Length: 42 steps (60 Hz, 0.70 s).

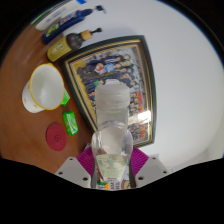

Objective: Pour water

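Between the tool's [111, 170] pads – a clear bottle [111, 130], label unreadable

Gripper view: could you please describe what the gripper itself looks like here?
Only the front of the gripper shows: two light grey, angular fingers rising from below, one at each side. Each bears a magenta pad on its inner face. No cables, markings, hand or sleeve can be seen.

Pretty bright, even indoor light overall. There's a hot glare spot on the glass of the framed picture [112, 72], and the fisheye lens bends everything hard toward the edges.
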Each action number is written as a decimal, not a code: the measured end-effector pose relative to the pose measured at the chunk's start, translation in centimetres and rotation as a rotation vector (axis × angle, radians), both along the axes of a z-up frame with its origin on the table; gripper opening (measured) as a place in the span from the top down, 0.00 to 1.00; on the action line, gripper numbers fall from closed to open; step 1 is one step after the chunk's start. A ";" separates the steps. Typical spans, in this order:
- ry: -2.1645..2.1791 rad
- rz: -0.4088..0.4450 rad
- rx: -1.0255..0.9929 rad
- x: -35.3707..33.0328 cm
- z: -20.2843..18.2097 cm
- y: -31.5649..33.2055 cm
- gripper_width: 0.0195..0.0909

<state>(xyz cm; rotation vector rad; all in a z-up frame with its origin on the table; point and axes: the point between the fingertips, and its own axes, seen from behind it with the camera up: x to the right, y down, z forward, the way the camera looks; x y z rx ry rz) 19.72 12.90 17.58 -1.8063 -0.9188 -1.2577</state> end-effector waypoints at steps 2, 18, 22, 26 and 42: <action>-0.087 0.014 -0.020 -0.6 -0.1 0.8 0.66; -0.659 0.169 -0.107 -4.8 0.2 5.2 0.66; -0.702 0.186 -0.129 -5.3 -0.2 5.6 0.65; -0.726 0.208 -0.140 -5.7 -0.2 5.7 0.66; -0.373 0.185 -0.076 -5.8 0.9 5.2 0.66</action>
